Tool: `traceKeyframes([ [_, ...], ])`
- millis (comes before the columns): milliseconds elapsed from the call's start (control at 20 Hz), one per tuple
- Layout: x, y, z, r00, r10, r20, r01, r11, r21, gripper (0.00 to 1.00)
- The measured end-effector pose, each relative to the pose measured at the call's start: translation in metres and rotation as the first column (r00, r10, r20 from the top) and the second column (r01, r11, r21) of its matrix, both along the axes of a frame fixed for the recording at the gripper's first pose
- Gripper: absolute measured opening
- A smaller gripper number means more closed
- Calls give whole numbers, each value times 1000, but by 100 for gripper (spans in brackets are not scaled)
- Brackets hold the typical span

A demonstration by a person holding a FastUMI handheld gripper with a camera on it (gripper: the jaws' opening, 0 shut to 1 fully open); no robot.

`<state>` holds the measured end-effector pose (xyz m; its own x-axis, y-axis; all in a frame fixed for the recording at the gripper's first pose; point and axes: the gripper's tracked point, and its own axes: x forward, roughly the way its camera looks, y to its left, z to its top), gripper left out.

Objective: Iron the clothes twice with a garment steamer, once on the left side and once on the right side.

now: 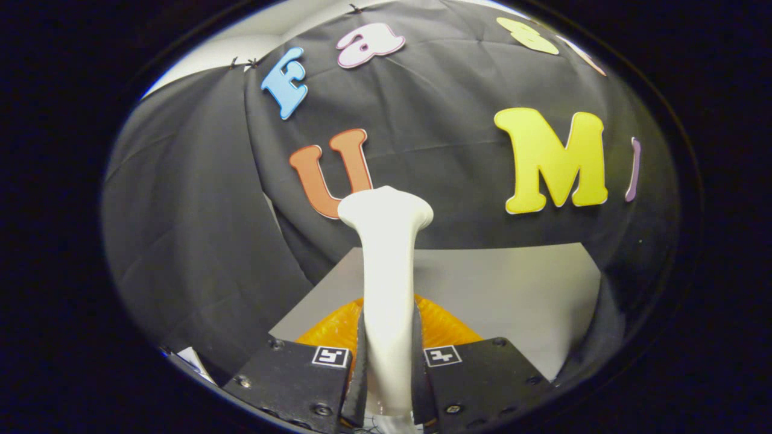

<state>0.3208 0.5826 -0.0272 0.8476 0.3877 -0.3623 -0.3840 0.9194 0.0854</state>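
1. Orange ribbed fabric, the clothes (443, 328), lay beneath your gripper (389, 367) on a pale table (512, 295), with black cloth wall (193, 241) beyond.
2. Your fingers and the steamer covered most of that garment; its outline was unreadable.
3. You had both fingers clamped on the white garment steamer (386, 271), whose flared head rose ahead of them.

We see a pale grey flat tabletop (512, 289) meeting the booth's wrinkled black cloth wall (199, 241). A white ceiling (253, 42) shows above the cloth.
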Motion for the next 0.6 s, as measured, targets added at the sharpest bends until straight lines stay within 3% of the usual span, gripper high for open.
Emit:
traceKeyframes([
  [300,-56,-35,39,996,19,88,-22,999,32,32],
  [600,-111,-113,80,984,-52,170,40,996,75,32],
])
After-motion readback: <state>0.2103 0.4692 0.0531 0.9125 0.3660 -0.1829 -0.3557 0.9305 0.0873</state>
